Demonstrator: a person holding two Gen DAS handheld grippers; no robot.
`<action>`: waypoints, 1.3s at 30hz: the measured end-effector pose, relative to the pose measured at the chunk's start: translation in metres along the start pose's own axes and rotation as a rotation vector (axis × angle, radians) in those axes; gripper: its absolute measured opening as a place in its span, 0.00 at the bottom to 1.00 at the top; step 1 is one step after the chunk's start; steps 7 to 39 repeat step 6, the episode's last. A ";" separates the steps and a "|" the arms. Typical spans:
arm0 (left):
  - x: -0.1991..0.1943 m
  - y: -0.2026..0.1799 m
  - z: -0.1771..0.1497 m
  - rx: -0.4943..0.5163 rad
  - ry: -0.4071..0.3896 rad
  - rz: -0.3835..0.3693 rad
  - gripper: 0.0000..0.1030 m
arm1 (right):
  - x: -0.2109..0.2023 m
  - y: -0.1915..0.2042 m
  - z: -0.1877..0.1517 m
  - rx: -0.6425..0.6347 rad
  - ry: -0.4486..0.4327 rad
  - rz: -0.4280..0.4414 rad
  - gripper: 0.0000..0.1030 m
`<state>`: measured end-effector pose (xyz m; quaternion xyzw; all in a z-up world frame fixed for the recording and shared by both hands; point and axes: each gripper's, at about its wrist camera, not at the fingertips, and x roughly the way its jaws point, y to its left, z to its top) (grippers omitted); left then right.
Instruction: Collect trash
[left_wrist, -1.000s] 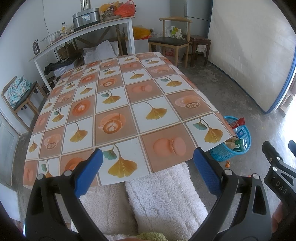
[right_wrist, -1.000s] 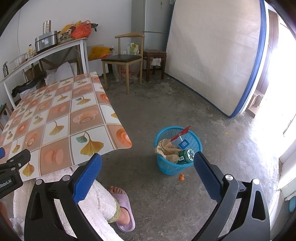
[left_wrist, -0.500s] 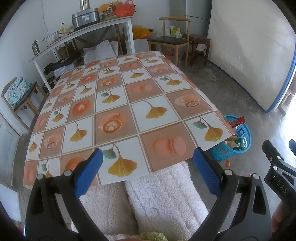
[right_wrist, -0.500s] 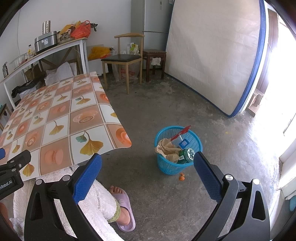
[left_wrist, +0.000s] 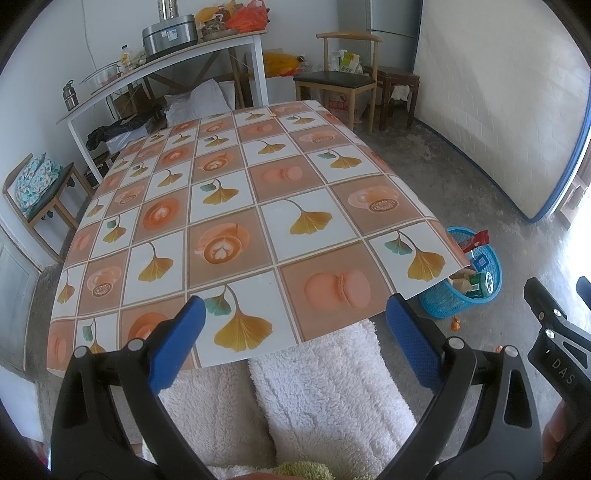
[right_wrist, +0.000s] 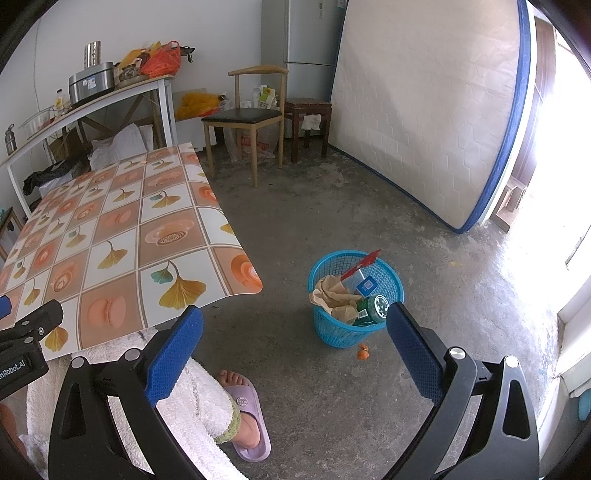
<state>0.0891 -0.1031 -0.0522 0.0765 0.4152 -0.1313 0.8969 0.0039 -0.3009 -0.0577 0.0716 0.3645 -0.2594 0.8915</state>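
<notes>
A blue plastic basket (right_wrist: 334, 334) stands on the concrete floor, right of the table, holding crumpled brown paper (right_wrist: 330, 295), a green can (right_wrist: 371, 308) and a red wrapper (right_wrist: 360, 264). A small orange scrap (right_wrist: 362, 352) lies on the floor just in front of it. In the left wrist view the basket (left_wrist: 448, 308) peeks out past the table corner. My left gripper (left_wrist: 293, 334) hangs open over the table's near edge with nothing in it. My right gripper (right_wrist: 293, 339) is open too, above the floor near the basket, empty.
The table (left_wrist: 236, 206) has a patterned orange and white cloth. A person's legs in white fleece (left_wrist: 314, 398) and a foot in a purple slipper (right_wrist: 247, 421) sit below the grippers. A wooden chair (right_wrist: 245, 118), a stool (right_wrist: 308, 110), a leaning mattress (right_wrist: 424, 110) and a cluttered side table (left_wrist: 166, 66) ring the room.
Almost nothing has changed; both grippers stay open and only drift very slightly.
</notes>
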 end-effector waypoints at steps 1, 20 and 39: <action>0.000 0.000 0.000 0.001 0.000 -0.001 0.91 | 0.000 0.000 0.000 0.001 0.000 -0.001 0.94; -0.001 0.002 -0.002 0.001 0.001 0.000 0.91 | 0.000 0.000 0.000 0.000 0.000 -0.001 0.94; -0.001 0.002 -0.002 0.001 0.001 0.000 0.91 | 0.000 0.000 0.000 0.000 0.000 -0.001 0.94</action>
